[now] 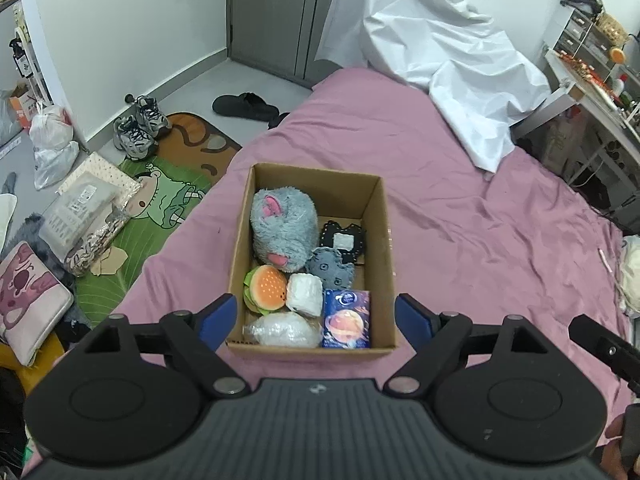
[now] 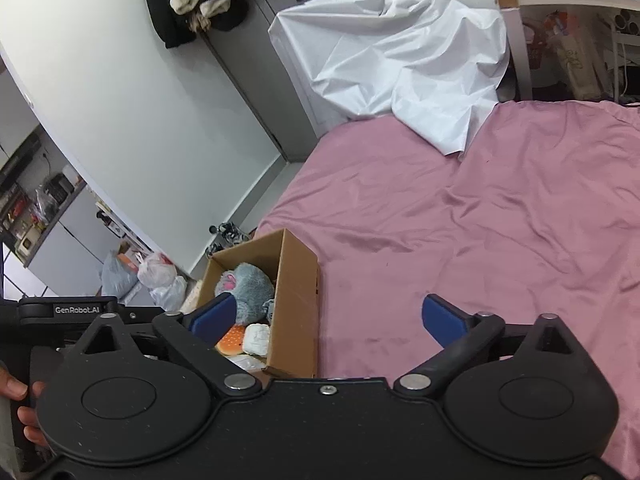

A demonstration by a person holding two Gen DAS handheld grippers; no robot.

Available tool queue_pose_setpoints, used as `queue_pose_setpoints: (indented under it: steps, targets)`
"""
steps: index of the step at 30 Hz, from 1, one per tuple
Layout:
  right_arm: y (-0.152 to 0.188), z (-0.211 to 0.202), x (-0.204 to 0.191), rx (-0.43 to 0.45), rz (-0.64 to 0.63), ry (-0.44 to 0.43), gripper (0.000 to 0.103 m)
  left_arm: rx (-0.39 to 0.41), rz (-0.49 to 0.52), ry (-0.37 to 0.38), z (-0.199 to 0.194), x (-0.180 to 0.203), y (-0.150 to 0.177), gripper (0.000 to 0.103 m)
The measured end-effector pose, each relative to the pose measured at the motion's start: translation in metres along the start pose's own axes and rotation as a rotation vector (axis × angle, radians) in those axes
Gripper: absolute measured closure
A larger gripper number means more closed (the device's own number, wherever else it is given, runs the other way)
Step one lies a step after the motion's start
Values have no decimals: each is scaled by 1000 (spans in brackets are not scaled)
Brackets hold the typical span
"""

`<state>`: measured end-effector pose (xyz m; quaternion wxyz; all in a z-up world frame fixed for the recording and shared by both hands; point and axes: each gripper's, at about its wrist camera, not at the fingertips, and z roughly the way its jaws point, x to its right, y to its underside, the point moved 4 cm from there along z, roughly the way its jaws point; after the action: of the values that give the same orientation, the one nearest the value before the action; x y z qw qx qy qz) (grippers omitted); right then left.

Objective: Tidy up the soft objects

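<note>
A cardboard box sits on the pink bed. It holds a grey fluffy plush, a burger plush, a small grey felt toy, a black felt toy, a white wrapped bundle, a clear bag and a blue pack. My left gripper is open and empty above the box's near end. My right gripper is open and empty to the right of the box, above the sheet; the grey plush shows there too.
A white sheet is heaped at the bed's far end. On the floor to the left lie sneakers, a slipper, a green mat, plastic bags and cushions. A desk stands at the right.
</note>
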<state>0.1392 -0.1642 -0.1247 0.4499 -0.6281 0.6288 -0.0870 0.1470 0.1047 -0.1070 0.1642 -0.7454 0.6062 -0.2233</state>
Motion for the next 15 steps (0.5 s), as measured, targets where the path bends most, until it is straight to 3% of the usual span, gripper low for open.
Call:
queue_pose_setpoints:
  steps: [9, 15]
  targets:
    - [1, -31, -1, 3, -16, -7, 0, 38, -3, 4, -42, 0, 17, 8]
    - [4, -44, -6, 2, -46, -15, 0, 37, 12, -14, -64, -5, 27, 8]
